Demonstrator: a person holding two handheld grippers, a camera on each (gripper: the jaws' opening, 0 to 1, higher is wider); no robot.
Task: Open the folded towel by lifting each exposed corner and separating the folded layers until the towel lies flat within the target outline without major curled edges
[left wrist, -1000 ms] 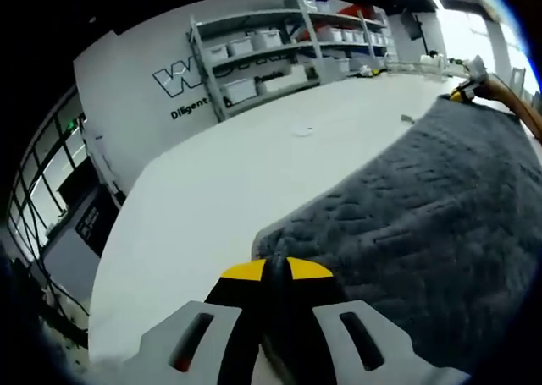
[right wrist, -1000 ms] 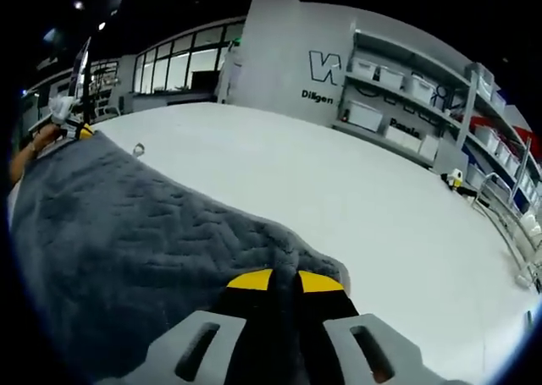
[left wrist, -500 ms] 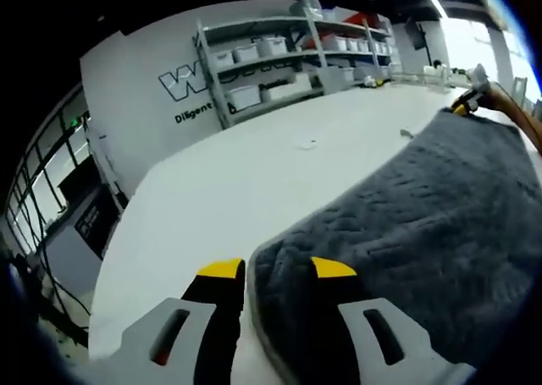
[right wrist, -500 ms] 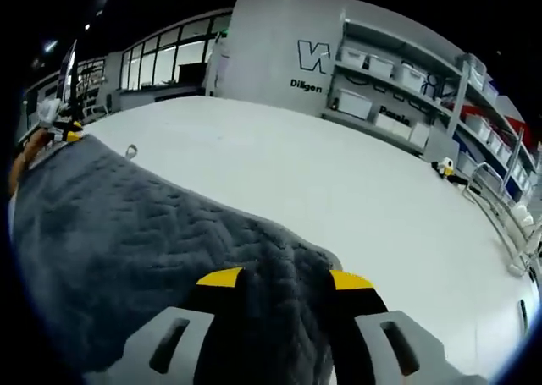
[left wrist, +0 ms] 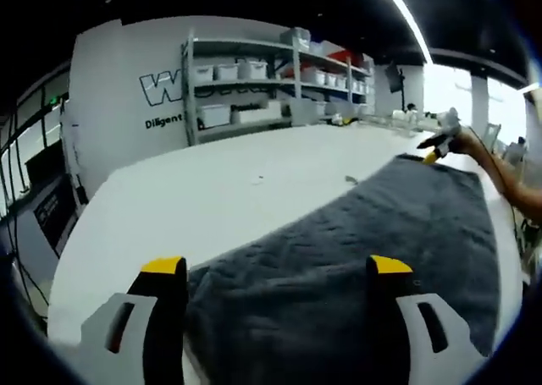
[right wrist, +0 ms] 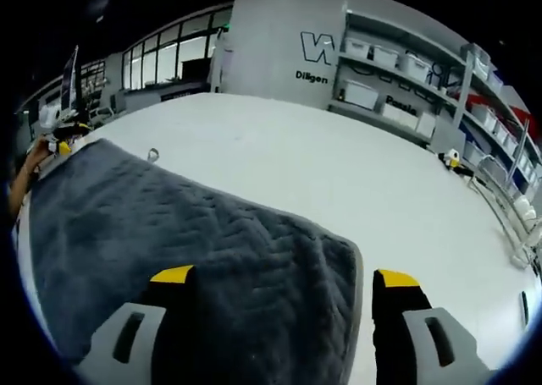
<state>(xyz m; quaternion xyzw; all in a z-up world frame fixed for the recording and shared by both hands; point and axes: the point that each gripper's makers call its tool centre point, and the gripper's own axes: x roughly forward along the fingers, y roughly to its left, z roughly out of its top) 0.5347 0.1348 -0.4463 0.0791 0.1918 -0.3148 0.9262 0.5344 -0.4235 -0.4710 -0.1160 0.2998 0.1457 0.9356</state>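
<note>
With both sets of jaws spread wide and holding nothing, the left gripper (left wrist: 277,275) and right gripper (right wrist: 284,283) should lift clear without snagging the grey textured towel (right wrist: 195,250) lying flat on the white bench (right wrist: 339,173).

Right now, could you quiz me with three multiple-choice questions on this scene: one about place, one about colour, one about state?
1. Where does the towel lie?
A. on the white table
B. on a shelf
C. on the floor

2. What colour is the towel?
A. red
B. dark grey
C. yellow

3. How is the right gripper?
A. shut on the towel
B. open
C. holding a box

Answers: 1 A, it is spread on the tabletop; 2 B, its weave looks dark grey; 3 B, the yellow-tipped jaws stand wide apart over the towel's corner.
</note>
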